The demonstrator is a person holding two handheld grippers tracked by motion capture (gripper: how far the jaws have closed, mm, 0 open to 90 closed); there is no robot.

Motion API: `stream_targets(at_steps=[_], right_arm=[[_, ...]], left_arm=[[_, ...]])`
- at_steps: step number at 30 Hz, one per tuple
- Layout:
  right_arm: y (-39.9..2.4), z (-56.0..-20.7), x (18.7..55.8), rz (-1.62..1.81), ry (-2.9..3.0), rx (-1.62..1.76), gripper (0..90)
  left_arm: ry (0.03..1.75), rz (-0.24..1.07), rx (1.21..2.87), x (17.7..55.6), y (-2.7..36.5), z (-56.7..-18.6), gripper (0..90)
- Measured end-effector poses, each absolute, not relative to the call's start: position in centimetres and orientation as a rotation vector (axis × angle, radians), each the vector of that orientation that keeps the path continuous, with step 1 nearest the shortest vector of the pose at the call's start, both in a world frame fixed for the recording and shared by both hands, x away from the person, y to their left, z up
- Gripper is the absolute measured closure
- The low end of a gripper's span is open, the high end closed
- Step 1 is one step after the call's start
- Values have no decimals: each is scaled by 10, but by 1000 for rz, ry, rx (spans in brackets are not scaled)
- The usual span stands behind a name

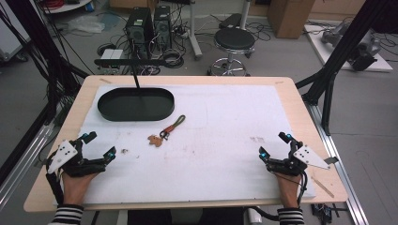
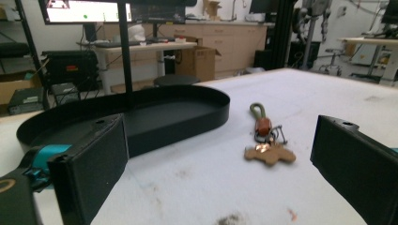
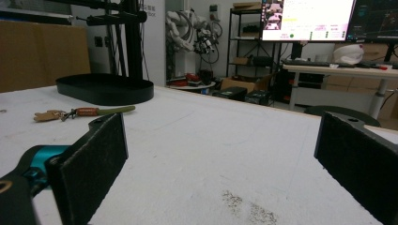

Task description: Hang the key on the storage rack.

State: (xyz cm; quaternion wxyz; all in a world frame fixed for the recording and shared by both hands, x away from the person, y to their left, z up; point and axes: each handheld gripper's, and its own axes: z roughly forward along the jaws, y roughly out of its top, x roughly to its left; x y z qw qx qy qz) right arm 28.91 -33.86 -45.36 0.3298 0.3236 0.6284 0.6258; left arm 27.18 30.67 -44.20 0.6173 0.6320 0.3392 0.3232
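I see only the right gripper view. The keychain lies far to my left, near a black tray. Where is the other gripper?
Observer: The left gripper rests near the table's left front corner, fingers open.
Operator: Is it nearer the keychain than mine?
Observer: Yes. In the high view the keychain lies closer to it than to the right gripper.
Operator: Is anything in the tray?
Observer: No, from above the black tray looks empty.
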Motion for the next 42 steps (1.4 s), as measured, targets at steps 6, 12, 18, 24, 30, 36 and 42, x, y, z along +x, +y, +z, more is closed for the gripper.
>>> stream_targets(at_steps=[6,12,18,24,30,36,42], right_arm=[[-339,-454,289,1638,1645,847,19],[-339,-454,289,1637,1646,846,19],[-339,-454,289,1636,1646,854,20],[-339,-454,289,1637,1644,854,19],[-339,-454,289,1638,1644,851,19],[-339,-454,289,1637,1645,851,19],[-339,-454,289,1638,1643,854,20]], left_arm=[[744,683,1500,286,306,-419,50],[711,630,1602,301,298,-392,50],[703,580,1698,321,285,-365,50],[679,540,1794,341,268,-347,50],[679,514,1879,358,253,-334,50],[690,486,1963,372,236,-327,50],[691,464,2044,384,216,-321,50]])
